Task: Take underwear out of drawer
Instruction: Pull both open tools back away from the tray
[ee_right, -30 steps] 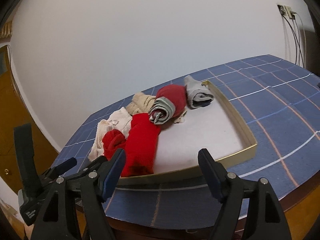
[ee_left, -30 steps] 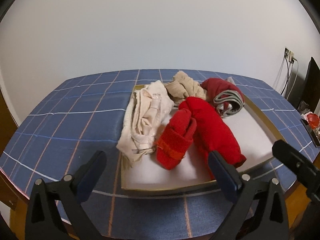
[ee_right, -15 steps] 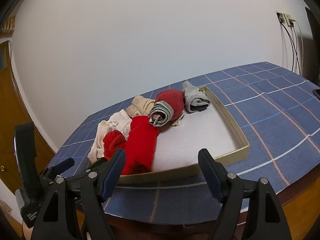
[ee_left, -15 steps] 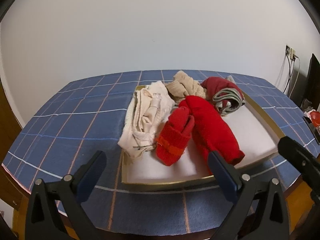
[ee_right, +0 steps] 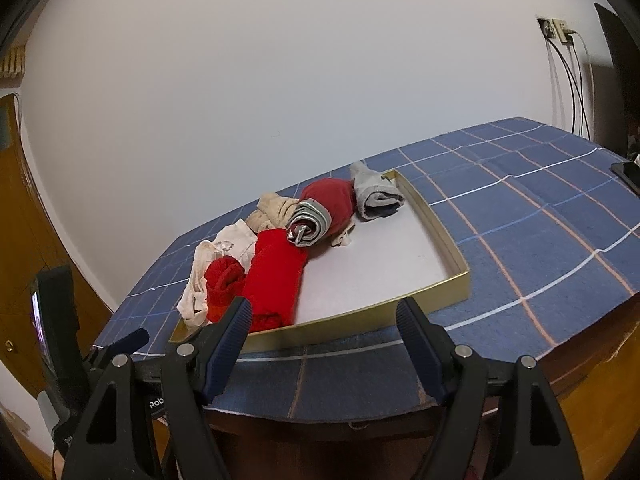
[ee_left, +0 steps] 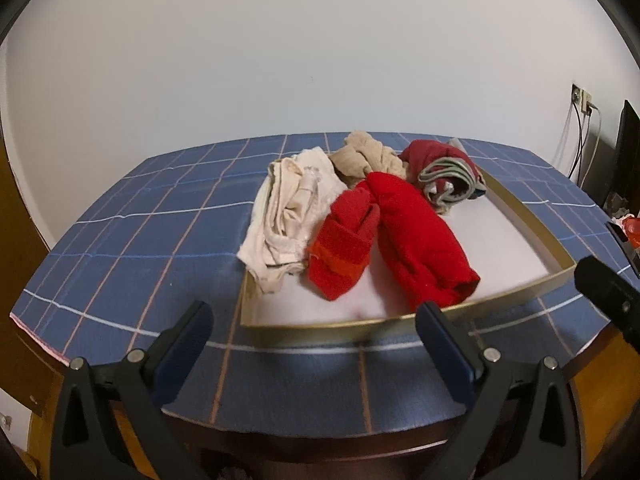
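A shallow gold-rimmed drawer tray (ee_left: pixel 524 286) (ee_right: pixel 440 288) lies on a blue checked tablecloth. In it lie rolled garments: a cream piece (ee_left: pixel 286 208) hanging over the left rim, a beige one (ee_left: pixel 366 156), two bright red rolls (ee_left: pixel 416 236) (ee_left: pixel 344 248), a dark red roll with grey band (ee_left: pixel 444 174) (ee_right: pixel 320 212), and a grey roll (ee_right: pixel 376 192). My left gripper (ee_left: pixel 312 332) is open and empty, before the tray's front rim. My right gripper (ee_right: pixel 324 328) is open and empty, also near the front rim.
The table (ee_left: pixel 120 240) stands against a white wall. Its front edge is just under both grippers. Cables and a wall socket (ee_right: pixel 560 32) are at the far right. A dark phone-like object (ee_right: pixel 628 172) lies at the table's right edge. Wooden furniture (ee_right: pixel 24 216) stands at the left.
Both grippers have drawn back and up from the tray, so more of the table's front edge shows. Both stay open. The garments have not moved.
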{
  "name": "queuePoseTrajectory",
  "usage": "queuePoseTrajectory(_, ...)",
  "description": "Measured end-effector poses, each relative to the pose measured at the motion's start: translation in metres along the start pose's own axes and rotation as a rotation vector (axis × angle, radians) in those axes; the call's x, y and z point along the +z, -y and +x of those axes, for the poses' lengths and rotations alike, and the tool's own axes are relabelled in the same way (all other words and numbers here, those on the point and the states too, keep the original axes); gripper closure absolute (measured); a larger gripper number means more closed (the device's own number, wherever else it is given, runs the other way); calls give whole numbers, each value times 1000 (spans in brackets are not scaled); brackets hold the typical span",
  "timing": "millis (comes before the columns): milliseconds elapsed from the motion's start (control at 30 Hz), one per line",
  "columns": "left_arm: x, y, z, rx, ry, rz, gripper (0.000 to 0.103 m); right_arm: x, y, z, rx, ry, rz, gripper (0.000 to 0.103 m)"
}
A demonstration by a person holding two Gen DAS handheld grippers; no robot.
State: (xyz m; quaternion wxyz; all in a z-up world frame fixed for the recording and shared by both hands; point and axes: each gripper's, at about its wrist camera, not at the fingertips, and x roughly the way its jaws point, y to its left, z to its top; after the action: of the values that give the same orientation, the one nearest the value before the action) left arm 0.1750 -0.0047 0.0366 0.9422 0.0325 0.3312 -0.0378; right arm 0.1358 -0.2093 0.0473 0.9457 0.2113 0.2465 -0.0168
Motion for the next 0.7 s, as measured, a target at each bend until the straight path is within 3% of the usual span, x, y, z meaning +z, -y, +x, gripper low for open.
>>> queuePoseTrajectory(433,-15,6,-24,-14,15,0,0,-5,-4,-41,-62,117,-25,26)
queuePoseTrajectory(700,-34,4,-36,-43,-1,-24,0,-10,4,-57,143,126,77,26)
